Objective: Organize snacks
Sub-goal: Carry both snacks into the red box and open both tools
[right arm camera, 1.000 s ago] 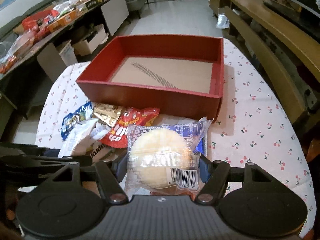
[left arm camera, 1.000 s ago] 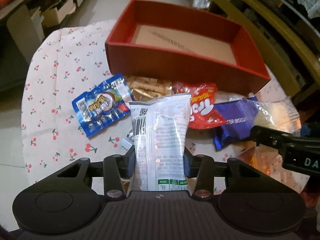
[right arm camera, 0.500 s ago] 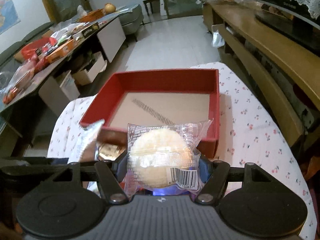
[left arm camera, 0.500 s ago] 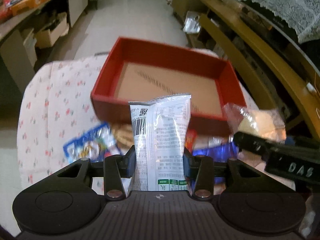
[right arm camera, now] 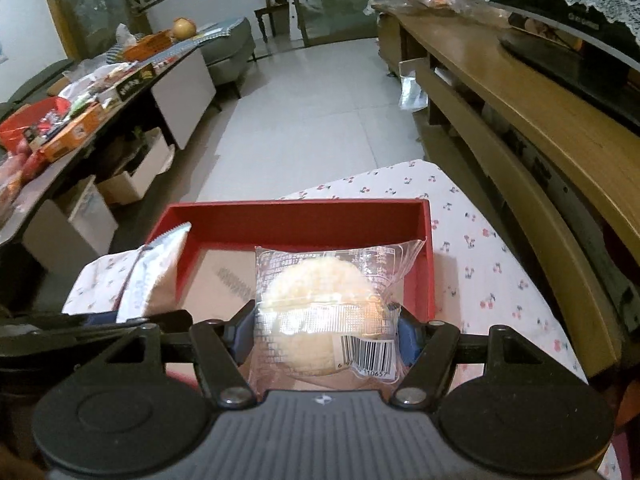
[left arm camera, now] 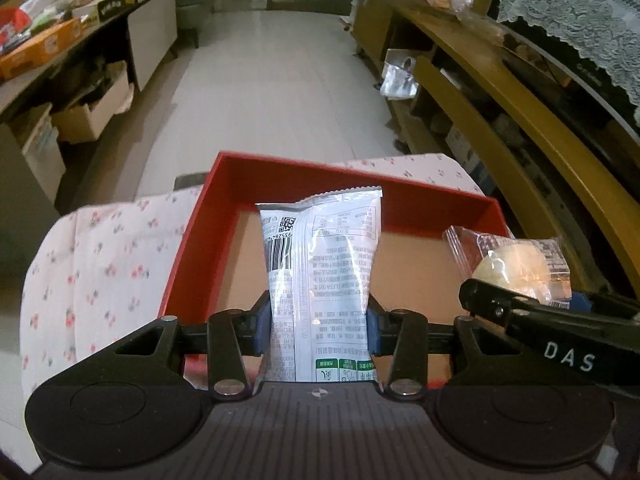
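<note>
My left gripper (left arm camera: 316, 324) is shut on a silver-white snack packet (left arm camera: 320, 280) and holds it upright above the red box (left arm camera: 188, 248). My right gripper (right arm camera: 326, 332) is shut on a clear-wrapped round cake (right arm camera: 320, 312) and holds it over the near right part of the same red box (right arm camera: 424, 264). The box has a bare cardboard floor (left arm camera: 408, 276). The cake (left arm camera: 516, 268) and the right gripper's arm show at the right of the left wrist view. The silver packet (right arm camera: 156, 272) shows at the left of the right wrist view.
The box sits on a table with a white cherry-print cloth (left arm camera: 100, 264), (right arm camera: 492, 272). A wooden bench and shelf (right arm camera: 520, 120) run along the right. A cluttered counter (right arm camera: 80, 92) with cardboard boxes below stands at the left. Tiled floor (left arm camera: 272, 80) lies beyond the table.
Both grippers have risen and moved forward with their packets, from above the snack pile to over the red box. The loose snacks on the cloth have dropped out of view.
</note>
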